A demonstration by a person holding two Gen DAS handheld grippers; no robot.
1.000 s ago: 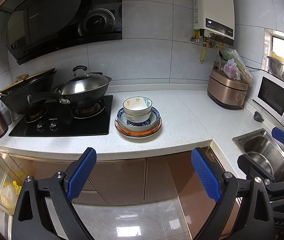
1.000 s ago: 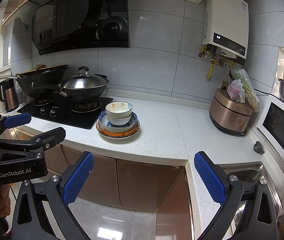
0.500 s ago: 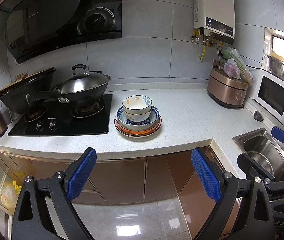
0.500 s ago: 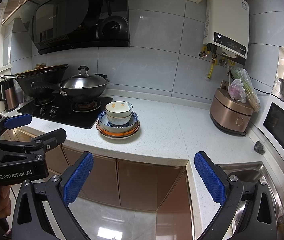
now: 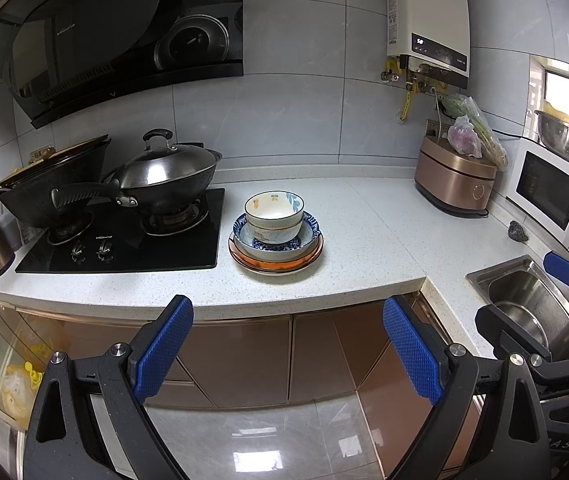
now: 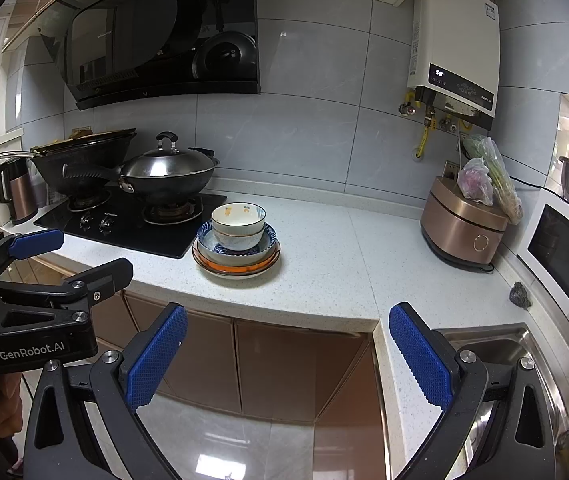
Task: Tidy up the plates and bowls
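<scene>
Jaws spread wide, both grippers hang level before the dish stack [image 5: 275, 236].

The left gripper's [image 6: 36, 256] black body, seen in the right wrist view, carries white lettering that reads "GenRobot.AI". In the left wrist view, the right gripper's [image 5: 524, 300] body at the lower right edge shows a few pale characters ending in "AS"; the rest is cut off. The range hood [image 5: 96, 40] bears a small pale brand word on its glass panel, too small to read. The water heater [image 6: 458, 40] has a lit display with digits that look like "58", though they are not sharp. A label strip runs down its side, and another sits near its top; both are illegible.
</scene>
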